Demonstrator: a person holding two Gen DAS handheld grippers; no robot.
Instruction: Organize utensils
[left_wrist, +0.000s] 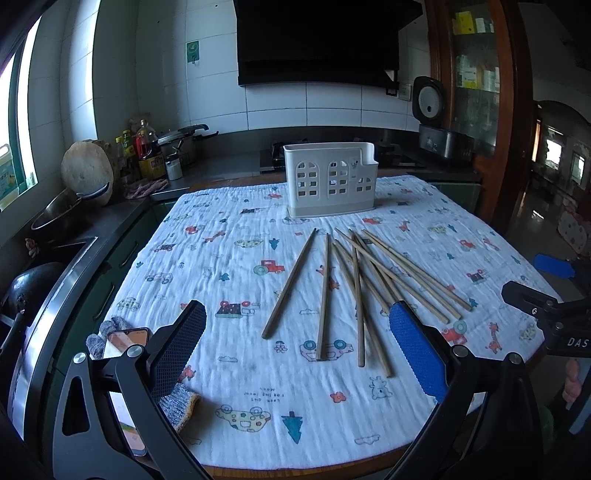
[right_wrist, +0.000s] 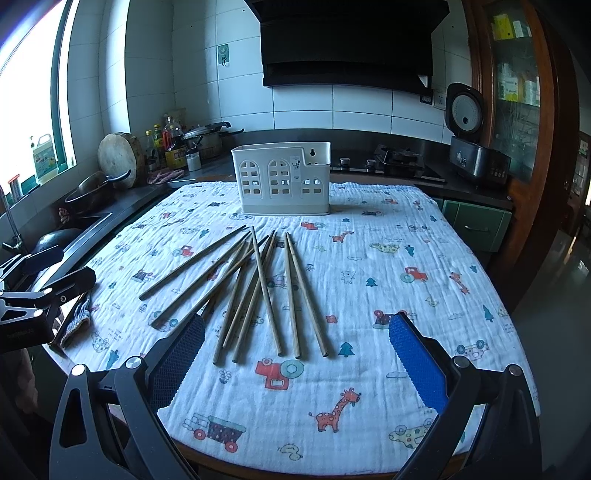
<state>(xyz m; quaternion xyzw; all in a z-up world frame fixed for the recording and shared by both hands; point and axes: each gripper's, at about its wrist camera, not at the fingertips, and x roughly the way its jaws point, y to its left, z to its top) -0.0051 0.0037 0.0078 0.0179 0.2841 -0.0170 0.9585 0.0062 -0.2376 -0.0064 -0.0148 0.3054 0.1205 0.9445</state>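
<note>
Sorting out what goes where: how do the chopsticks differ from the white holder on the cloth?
The chopsticks are thin brown wooden sticks lying flat and crossed in a loose pile; the holder is a white plastic box standing upright behind them, with window-shaped cutouts. No chopsticks show in the holder. Both rest on the patterned cloth.

Left wrist view: camera sits behind the left tool (left_wrist: 297, 339), low over the near edge of the desk (left_wrist: 229, 369), facing forward toward the tiled back wall. Right wrist view: same height and heading behind the right tool (right_wrist: 297, 343), set further right. Both views share the chopsticks (right_wrist: 258, 291) ahead of the fingers, the white holder (left_wrist: 330, 179) beyond, and the patterned cloth. Each view catches the other tool at its edge.
</note>
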